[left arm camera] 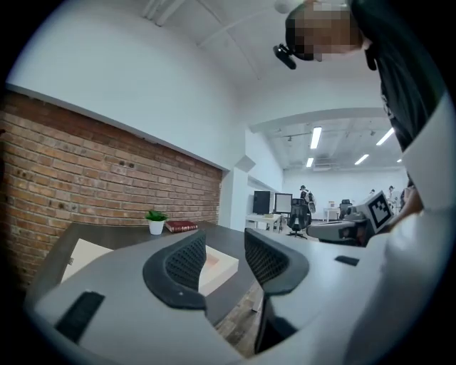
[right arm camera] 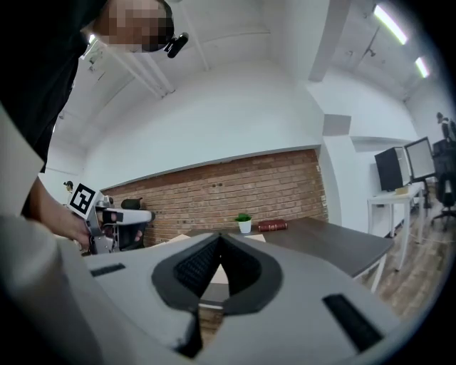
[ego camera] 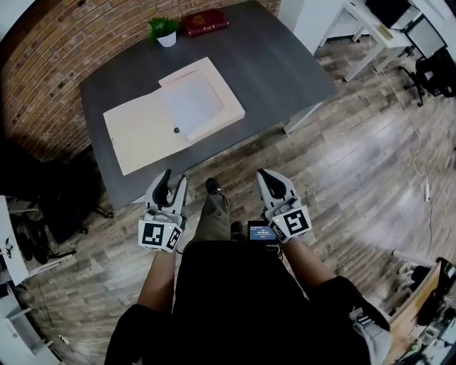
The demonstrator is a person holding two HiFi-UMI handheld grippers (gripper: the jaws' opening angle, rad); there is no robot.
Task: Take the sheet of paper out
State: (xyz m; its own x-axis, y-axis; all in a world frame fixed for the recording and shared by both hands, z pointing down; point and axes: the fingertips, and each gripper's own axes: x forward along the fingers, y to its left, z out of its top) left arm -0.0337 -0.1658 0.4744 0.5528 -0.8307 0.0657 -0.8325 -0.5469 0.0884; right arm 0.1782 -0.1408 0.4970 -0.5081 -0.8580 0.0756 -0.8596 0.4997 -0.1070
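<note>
Left gripper (ego camera: 174,178) hangs parted, right gripper (ego camera: 266,175) closed, short of table (ego camera: 285,64).

Dark grey rectangular worktop (ego camera: 285,64) against a curved red brick wall (ego camera: 43,78), grey-brown wood-plank floor (ego camera: 356,178), white desk with dark monitors (ego camera: 370,25), black office chair (ego camera: 434,71), plain white upper wall (right arm camera: 214,128), bright ceiling strip lights (left arm camera: 315,137)

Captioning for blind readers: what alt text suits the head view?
A person holds a left hand-held gripper, open, and a right hand-held gripper, shut, short of a dark table bearing an open beige folder with a white sheet, a potted plant and a red book.
</note>
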